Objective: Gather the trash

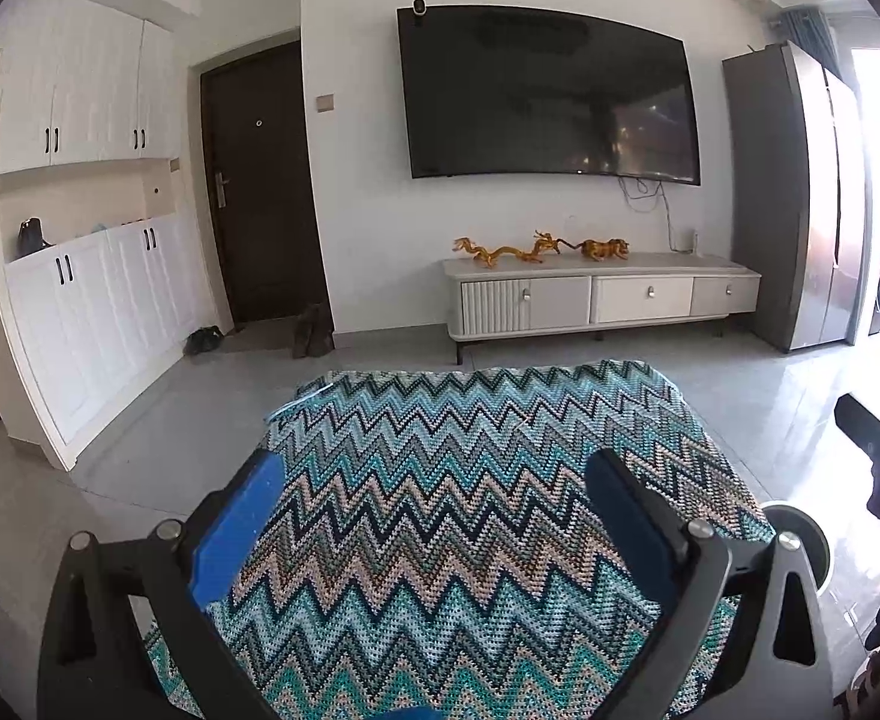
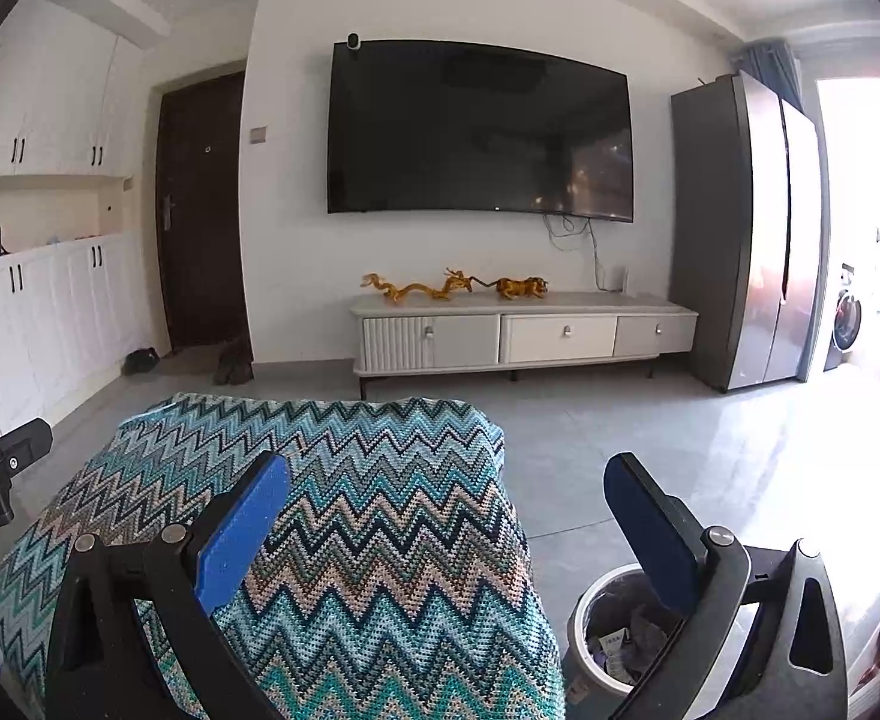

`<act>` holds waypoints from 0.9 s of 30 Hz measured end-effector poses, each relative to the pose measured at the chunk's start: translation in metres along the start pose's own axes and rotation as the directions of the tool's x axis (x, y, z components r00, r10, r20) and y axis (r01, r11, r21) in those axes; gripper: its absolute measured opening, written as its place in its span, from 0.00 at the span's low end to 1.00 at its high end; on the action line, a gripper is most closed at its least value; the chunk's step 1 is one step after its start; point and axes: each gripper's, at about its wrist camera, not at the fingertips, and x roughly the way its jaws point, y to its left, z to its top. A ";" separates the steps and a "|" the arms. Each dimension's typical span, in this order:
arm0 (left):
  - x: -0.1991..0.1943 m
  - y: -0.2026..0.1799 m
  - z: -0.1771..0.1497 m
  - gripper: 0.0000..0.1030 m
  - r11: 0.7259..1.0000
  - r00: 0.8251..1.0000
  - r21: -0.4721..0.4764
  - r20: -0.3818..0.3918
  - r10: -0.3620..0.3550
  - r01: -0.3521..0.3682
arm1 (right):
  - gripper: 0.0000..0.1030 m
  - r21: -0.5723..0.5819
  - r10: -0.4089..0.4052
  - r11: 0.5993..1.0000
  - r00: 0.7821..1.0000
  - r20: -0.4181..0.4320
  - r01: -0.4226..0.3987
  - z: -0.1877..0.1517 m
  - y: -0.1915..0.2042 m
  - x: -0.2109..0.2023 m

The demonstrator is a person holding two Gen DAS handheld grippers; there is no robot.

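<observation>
A low table under a teal zigzag cloth (image 1: 451, 516) fills the foreground of both views; it also shows in the right wrist view (image 2: 344, 528). My left gripper (image 1: 434, 480) hovers over it, open and empty, blue pads wide apart. My right gripper (image 2: 445, 486) is open and empty, over the table's right edge. A white trash bin (image 2: 613, 636) with crumpled wrappers inside stands on the floor right of the table, below my right finger; its rim (image 1: 799, 531) shows in the left wrist view. No loose trash shows on the cloth.
A white TV cabinet (image 2: 523, 333) with gold figurines stands against the far wall under a large TV (image 2: 481, 132). A grey fridge (image 2: 745, 234) is at right, white cupboards (image 1: 92, 300) and a dark door (image 1: 260, 180) at left. Grey tile floor lies between.
</observation>
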 end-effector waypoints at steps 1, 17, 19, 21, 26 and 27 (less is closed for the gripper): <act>0.000 -0.001 0.000 0.99 1.000 1.000 0.002 0.000 -0.001 0.001 | 1.00 0.002 0.000 1.000 1.000 0.001 0.000 0.000 0.000 0.000; 0.005 -0.015 -0.004 0.99 0.998 0.998 0.025 -0.019 -0.063 0.063 | 1.00 0.009 -0.029 1.000 0.999 -0.025 0.029 -0.007 -0.009 0.001; 0.006 -0.020 -0.004 0.99 0.996 0.997 0.033 -0.020 -0.077 0.077 | 1.00 0.008 -0.041 0.999 0.999 -0.029 0.041 -0.009 -0.012 -0.001; 0.006 -0.026 -0.004 0.99 0.994 0.995 0.041 -0.021 -0.099 0.100 | 1.00 0.009 -0.052 0.999 0.998 -0.032 0.052 -0.011 -0.016 -0.003; 0.006 -0.036 -0.003 0.99 0.989 0.990 0.052 -0.010 -0.141 0.141 | 1.00 0.012 -0.085 0.996 0.996 -0.038 0.085 -0.014 -0.026 -0.009; 0.006 -0.037 -0.003 0.99 0.988 0.989 0.053 -0.007 -0.146 0.146 | 1.00 0.011 -0.089 0.996 0.995 -0.039 0.090 -0.015 -0.028 -0.009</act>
